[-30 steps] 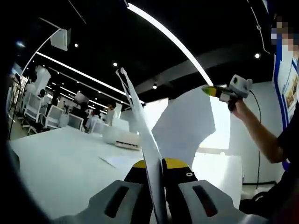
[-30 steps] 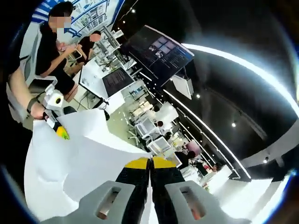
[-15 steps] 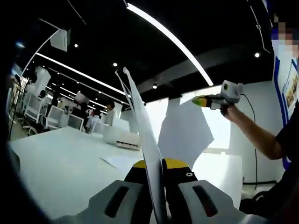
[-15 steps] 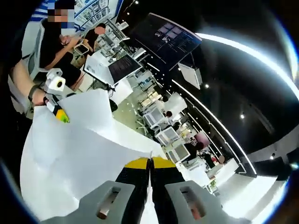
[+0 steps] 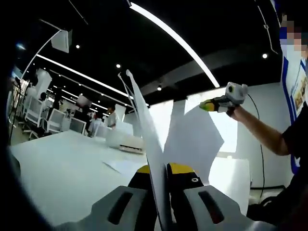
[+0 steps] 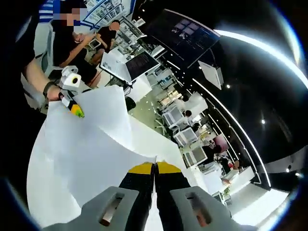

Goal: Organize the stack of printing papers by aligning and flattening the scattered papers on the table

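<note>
While both tools are pinching the papers [image 5: 192, 139] off the surface [image 5: 62, 168], this looks like the lift-and-square step, not flattening yet

Left tool [image 5: 160, 169]: bottom centre of the left gripper view, jaws together and clamped on a sheet edge that is running up edge-on toward the upper middle of the frame. Right tool [image 6: 155, 167]: bottom centre of the right gripper view, jaws closed tight on the sheet's near corner

Each tool is also showing in the other's view: the right one at the upper right of the left gripper view, gripping the far top corner; the left one at the upper left of the right gripper view, on the opposite corner, a person's hand [image 6: 49, 90] behind it

Papers are hanging in the air between the two tools, bowed and creased, sheets fanning out rather than lying flush. White surface is sitting at lower left of the left gripper view, with a loose sheet [image 5: 119, 166] lying flat on it near centre

Judgement: roughly mid-task. Next move is probably calling for lowering the held edges to the surface, tapping them even, then pressing flat. Risk: sheets slipping apart or creasing harder if the tools pull unevenly
</note>
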`<control>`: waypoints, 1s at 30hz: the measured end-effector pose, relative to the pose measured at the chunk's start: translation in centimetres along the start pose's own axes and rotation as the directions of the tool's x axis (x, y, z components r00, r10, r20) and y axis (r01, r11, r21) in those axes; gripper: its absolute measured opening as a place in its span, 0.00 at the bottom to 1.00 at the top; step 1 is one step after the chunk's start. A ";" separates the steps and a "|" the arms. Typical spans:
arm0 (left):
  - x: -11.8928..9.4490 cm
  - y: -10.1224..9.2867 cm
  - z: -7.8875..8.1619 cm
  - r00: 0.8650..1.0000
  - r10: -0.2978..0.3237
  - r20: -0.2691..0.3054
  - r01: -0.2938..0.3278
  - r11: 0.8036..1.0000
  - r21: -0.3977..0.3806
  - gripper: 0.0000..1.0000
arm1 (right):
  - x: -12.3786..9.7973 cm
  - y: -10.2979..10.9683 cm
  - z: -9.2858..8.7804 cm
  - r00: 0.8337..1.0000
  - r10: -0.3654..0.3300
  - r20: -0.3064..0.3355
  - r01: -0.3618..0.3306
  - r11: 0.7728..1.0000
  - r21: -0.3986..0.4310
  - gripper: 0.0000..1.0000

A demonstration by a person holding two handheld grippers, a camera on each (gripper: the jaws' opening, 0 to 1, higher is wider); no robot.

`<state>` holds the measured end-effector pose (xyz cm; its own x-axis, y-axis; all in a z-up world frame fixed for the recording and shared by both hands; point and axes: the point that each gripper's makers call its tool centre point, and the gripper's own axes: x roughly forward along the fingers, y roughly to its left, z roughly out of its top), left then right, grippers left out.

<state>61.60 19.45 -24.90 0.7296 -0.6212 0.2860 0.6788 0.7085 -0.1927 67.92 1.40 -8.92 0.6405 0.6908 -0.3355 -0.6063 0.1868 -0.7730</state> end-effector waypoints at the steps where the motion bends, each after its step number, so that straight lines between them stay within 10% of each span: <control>1: 0.0 0.0 0.0 1.000 0.000 -0.002 0.000 1.000 0.001 0.08 | 0.1 0.1 0.0 1.000 0.007 -0.002 -0.007 1.000 -0.005 0.00; 16: 0.0 0.0 -0.1 1.000 0.000 -0.007 0.000 1.000 0.003 0.08 | 0.1 0.6 -2.0 0.991 0.135 -0.015 -0.134 0.991 0.025 0.00; 30: 0.2 0.0 -0.3 1.000 0.003 -0.022 -0.003 1.000 0.001 0.08 | 0.6 3.7 -2.6 0.939 0.343 -0.009 -0.343 0.939 0.036 0.00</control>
<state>61.76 19.20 -25.15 0.7335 -0.6262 0.2642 0.6764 0.7108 -0.1930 67.27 0.73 -13.39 0.3976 0.7068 -0.5851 -0.8055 -0.0365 -0.5915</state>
